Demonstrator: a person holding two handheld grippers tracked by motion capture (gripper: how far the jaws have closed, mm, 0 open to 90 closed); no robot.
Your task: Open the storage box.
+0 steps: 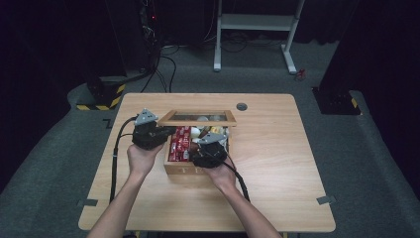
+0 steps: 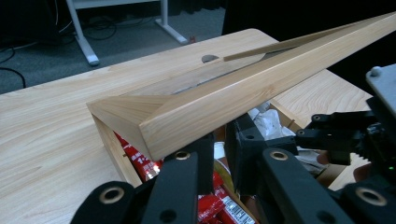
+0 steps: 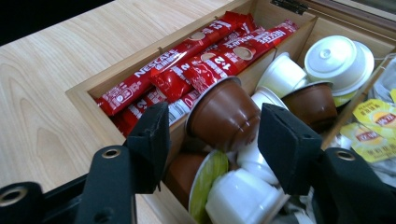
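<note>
An open wooden box stands mid-table, its glass-paned lid lifted. My left gripper reaches in from the left. In the left gripper view its jaws are nearly together, tips up against the underside of the lid's front edge near the corner, nothing seen between them. My right gripper hovers over the box's middle compartment. Its jaws stand apart on either side of a brown coffee capsule without touching it. Red Nescafé sticks fill the left compartment.
White capsules, another brown capsule and yellow tea bags crowd the box's other compartments. The wooden table has a cable hole behind the box. A white desk frame stands on the floor beyond.
</note>
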